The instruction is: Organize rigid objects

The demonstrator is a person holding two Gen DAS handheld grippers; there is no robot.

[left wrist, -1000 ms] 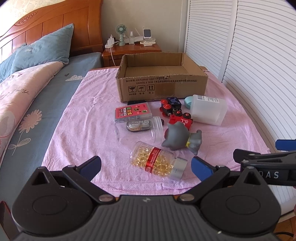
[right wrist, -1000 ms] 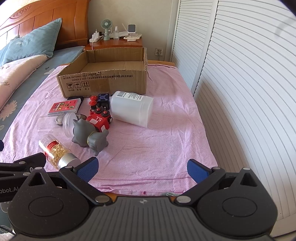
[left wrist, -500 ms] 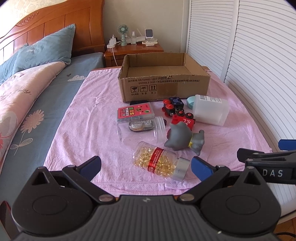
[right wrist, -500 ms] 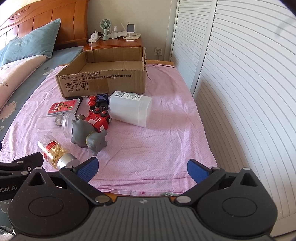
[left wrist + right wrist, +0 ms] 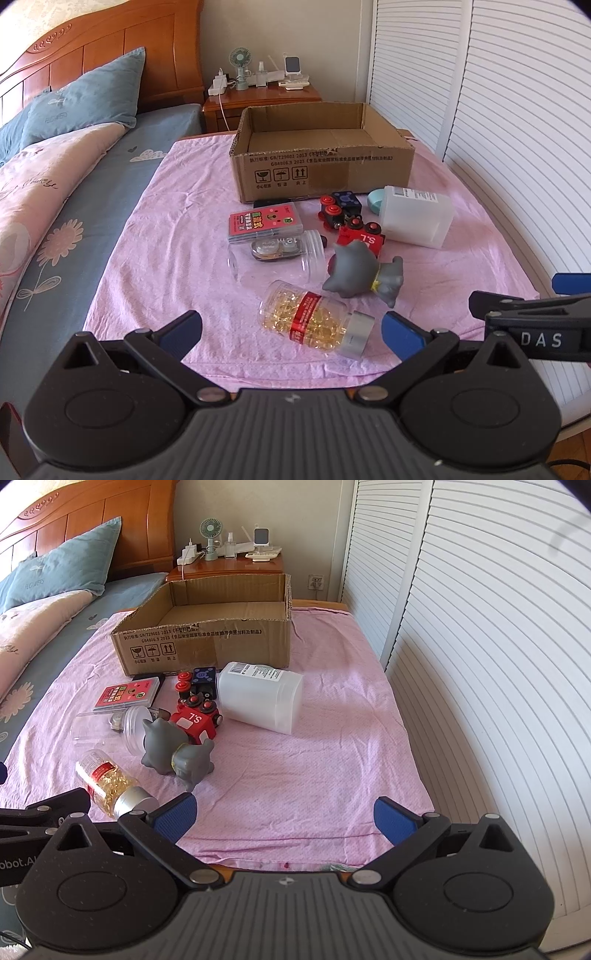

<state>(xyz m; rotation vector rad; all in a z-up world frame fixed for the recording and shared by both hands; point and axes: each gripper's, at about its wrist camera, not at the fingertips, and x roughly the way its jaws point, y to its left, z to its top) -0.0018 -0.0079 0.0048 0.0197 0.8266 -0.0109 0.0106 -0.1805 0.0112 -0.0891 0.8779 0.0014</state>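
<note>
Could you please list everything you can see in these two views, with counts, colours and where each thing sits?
cardboard box: 1, brown, open, far end of the pink cloth
pink cloth: 1, covers the surface
capsule bottle: 1, clear with gold capsules, red label, silver cap; lying nearest the left tongs
clear jar: 1, transparent, lying on its side behind the capsule bottle
card case: 1, red-pink, in front of the box
grey toy: 1, grey, lying right of the jar
toy train: 1, red and dark blue, between grey toy and box
white container: 1, translucent white, on its side, right of the train
nightstand: 1, wooden, behind the box, with a small fan
left tongs: blue pads, open
right tongs: blue pads, open
</note>
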